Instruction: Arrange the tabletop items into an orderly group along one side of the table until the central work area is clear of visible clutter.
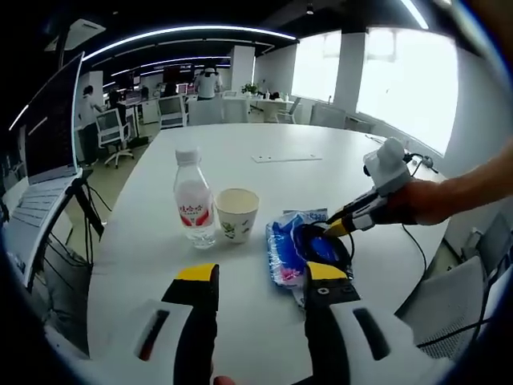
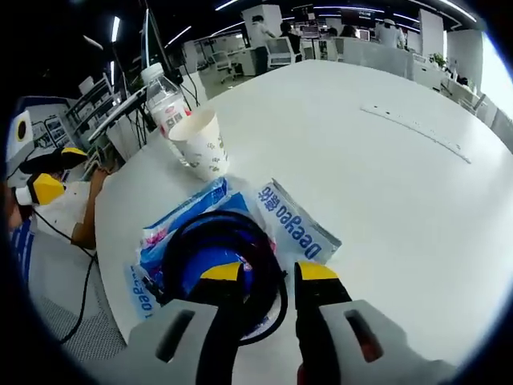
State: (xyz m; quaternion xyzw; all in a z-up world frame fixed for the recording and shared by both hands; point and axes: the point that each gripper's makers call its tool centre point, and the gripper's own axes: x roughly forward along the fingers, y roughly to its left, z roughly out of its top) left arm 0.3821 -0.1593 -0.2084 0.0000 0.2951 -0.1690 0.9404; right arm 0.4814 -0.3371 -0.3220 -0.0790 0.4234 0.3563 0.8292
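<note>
While the water bottle, paper cup and blue tissue pack already sat grouped near the white worktop's edge, the left hand-held gripper hovered spread, and the right hand-held gripper stood spread over a black cable coil on the pack; an office lay beyond.

Obstacles: bottle and cup just beside each other; blue packet with black cable coil on it, near the cup. Right gripper over the packet. Free room: bare table beyond them, save a flat strip.
</note>
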